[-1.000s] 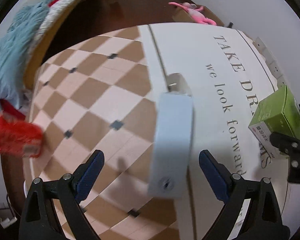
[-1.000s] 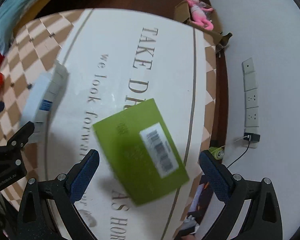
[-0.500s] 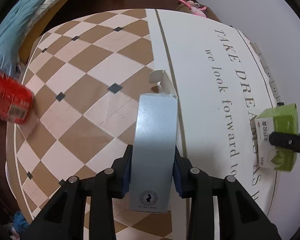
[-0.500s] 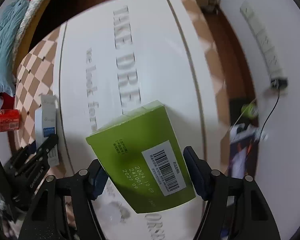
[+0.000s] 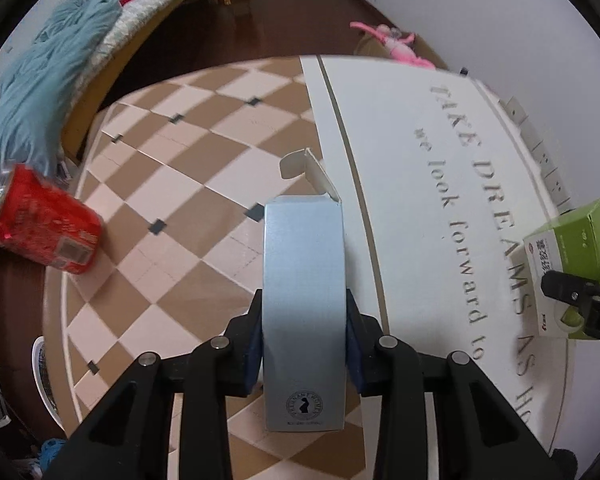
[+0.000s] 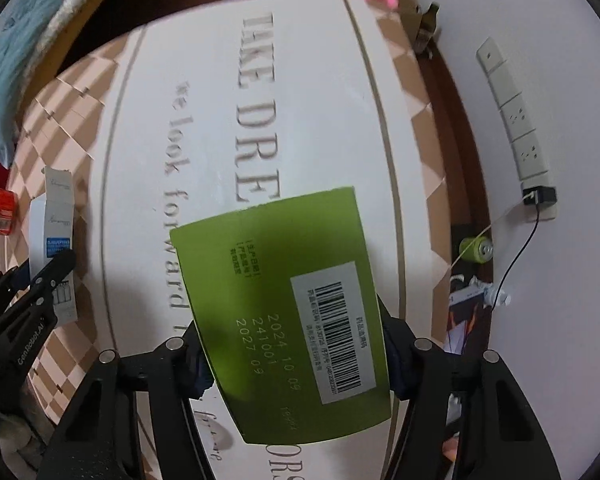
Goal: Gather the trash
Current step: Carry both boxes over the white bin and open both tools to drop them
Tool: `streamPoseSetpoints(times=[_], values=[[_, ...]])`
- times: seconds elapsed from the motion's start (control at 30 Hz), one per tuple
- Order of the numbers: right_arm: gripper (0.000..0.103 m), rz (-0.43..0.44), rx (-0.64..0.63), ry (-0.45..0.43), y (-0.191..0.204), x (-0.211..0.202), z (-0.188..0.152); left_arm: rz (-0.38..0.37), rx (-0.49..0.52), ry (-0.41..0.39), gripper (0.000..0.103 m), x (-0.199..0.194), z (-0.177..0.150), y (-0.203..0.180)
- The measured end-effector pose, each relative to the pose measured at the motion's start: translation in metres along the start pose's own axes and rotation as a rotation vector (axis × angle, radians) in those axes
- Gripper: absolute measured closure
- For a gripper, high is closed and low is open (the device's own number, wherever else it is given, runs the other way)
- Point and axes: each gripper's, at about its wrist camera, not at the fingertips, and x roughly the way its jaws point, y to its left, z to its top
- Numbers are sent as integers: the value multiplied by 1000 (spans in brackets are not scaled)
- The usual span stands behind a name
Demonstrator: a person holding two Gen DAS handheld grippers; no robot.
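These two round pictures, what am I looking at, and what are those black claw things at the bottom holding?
Each picture comes from a fisheye camera on a hand-held two-finger gripper, one per hand, looking along its fingers. The left gripper is clamped on a tall silvery-blue cardboard carton. The right gripper, whose jaws have just been closing, grips a flat green cardboard box with a barcode label. Below lies a checkered tablecloth with a white printed band. A red drink can lies on its side at the cloth's edge.

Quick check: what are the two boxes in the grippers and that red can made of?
Silver-blue box: thin cardboard, satin metallic print; folded open flap. Green box: matte printed cardboard with barcode label. Red can: probably aluminium, glossy, blurred.
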Motion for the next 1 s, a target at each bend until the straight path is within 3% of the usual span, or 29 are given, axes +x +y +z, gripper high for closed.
streamPoseSetpoints(times=[0.27,0.47,0.77,1.0], values=[[38,-8,-23,-185,24,-51,-16,15,-27,-131,73,-64,-24,33],[39,54,-54,-272,71,-88,-38,24,-78,-220,73,-121,-44,84],[39,209,-183,-326,204,-127,-75,102,-210,-340,73,-197,-84,202],[39,300,-352,-305,346,-128,-104,199,-359,-318,73,-206,-138,320]])
